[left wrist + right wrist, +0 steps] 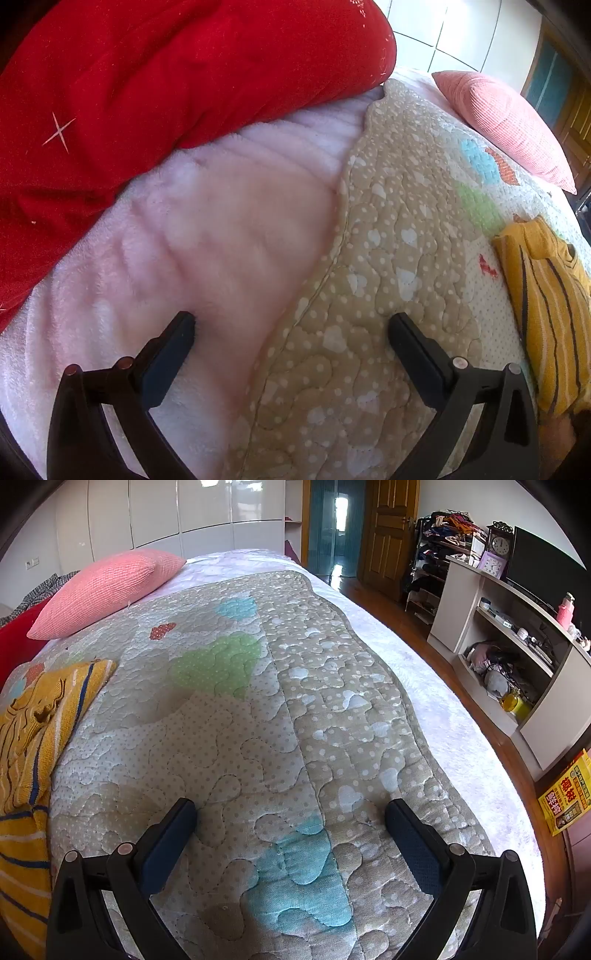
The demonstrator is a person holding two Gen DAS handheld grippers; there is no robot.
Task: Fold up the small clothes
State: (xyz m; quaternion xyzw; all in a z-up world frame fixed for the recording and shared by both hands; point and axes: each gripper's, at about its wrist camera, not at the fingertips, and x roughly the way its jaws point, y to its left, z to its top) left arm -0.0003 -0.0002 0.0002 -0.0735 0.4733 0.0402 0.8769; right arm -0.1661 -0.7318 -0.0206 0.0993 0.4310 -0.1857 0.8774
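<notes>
A small yellow garment with dark and white stripes (550,306) lies crumpled on the quilted bed cover (388,295) at the right edge of the left wrist view. The same striped garment (33,738) fills the left edge of the right wrist view. My left gripper (291,325) stands open above the seam between a pale pink fleece blanket (207,236) and the quilt, with nothing between its fingers. My right gripper (291,812) hangs open over the bare quilt (258,720), to the right of the garment and apart from it.
A red blanket (166,74) is heaped at the bed's far left. A pink pillow (103,587) lies at the head of the bed. Right of the bed are wooden floor, white shelves (517,657) full of small items, a clothes rack and a yellow box (565,797).
</notes>
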